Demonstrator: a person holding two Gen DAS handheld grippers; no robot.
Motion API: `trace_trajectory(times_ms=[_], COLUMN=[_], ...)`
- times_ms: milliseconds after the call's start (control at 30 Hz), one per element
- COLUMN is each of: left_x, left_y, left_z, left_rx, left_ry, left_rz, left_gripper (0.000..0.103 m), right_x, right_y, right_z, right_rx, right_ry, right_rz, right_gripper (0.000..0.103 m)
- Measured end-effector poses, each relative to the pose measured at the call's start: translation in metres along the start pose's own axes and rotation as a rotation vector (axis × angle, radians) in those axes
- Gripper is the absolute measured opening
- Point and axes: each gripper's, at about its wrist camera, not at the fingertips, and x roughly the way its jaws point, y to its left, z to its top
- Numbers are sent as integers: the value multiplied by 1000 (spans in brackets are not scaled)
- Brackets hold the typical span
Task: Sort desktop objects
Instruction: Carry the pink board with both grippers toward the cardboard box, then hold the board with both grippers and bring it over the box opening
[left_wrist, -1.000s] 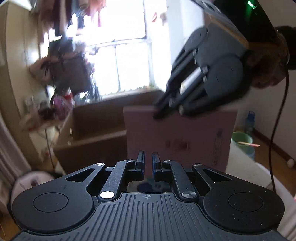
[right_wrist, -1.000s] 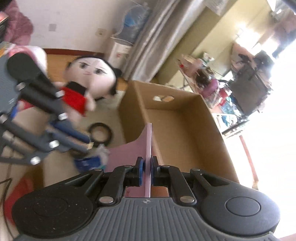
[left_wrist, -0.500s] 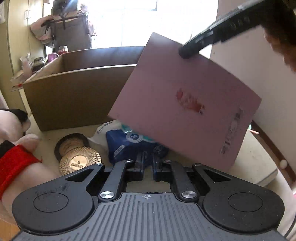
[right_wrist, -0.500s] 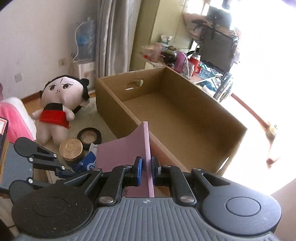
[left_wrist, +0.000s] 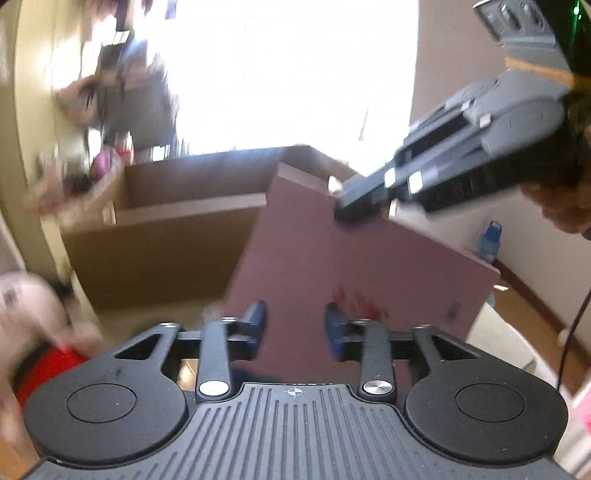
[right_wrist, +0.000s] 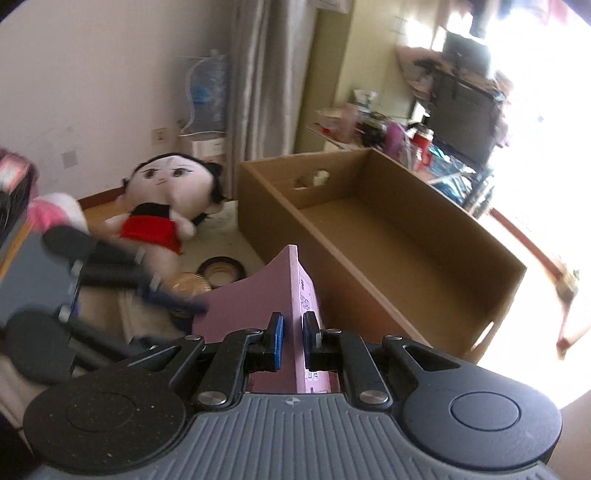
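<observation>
Box: cardboard box (right_wrist: 388, 236) is open-topped and looks empty, standing on the worktop (right_wrist: 236, 240) just beyond the held item; the likely drop spot.
Plush doll: doll (right_wrist: 162, 206) with red skirt lies left of the box, not yet sorted.
Pink booklet: thin pink booklet (left_wrist: 354, 266) hangs in the air in front of the box's near wall, tilted, one corner up toward the rim; a second ago it hung squarer.
Right gripper: right gripper (right_wrist: 291, 338) is clamped on the booklet's upper edge and carries it alone.
Left gripper: left gripper (left_wrist: 295, 321) was closed a second ago and its jaws are opening now; nothing sits between them (the booklet is only behind, seen through the gap).
Small items: gold disc (right_wrist: 188, 284) and tape roll (right_wrist: 221, 267) sit on the worktop by the doll.
Reading: booklet is headed for the box; left gripper seems to be readying for a next pick, probably the small items below it.
</observation>
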Motion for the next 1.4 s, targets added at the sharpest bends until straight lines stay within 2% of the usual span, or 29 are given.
trace_trajectory(times_ms=[33, 100, 233, 300, 500, 833, 1033, 1133, 1300, 1400], left_x=[1, 2, 4, 3, 6, 24, 42, 48, 59, 60], left_y=[1, 0, -6, -11, -16, -26, -28, -32, -32, -32], left_z=[2, 6, 6, 4, 6, 18, 30, 31, 40, 38], left_rx=[47, 150, 360, 431, 570, 821, 907, 931, 884, 867], left_ry=[-17, -31, -38, -36, -26, -4, 31, 61, 128, 140], left_rz=[9, 13, -16, -30, -95, -224, -312, -350, -379, -378], left_gripper=[47, 59, 66, 68, 70, 73, 72, 63, 42, 33], right_x=[-1, -5, -13, -18, -26, -37, -41, -44, -50, -55], right_y=[4, 12, 23, 27, 35, 40, 42, 42, 36, 33], right_z=[-1, -2, -3, -3, -6, -21, -30, -35, -43, -46], right_rx=[-17, -64, -141, -180, -277, -344, -384, -391, -355, -308], right_ry=[-2, -5, -4, 2, 29, 32, 26, 23, 4, -10], right_rz=[4, 12, 38, 46, 66, 94, 105, 104, 93, 85], right_gripper=[12, 11, 11, 10, 10, 10, 10, 10, 9, 9])
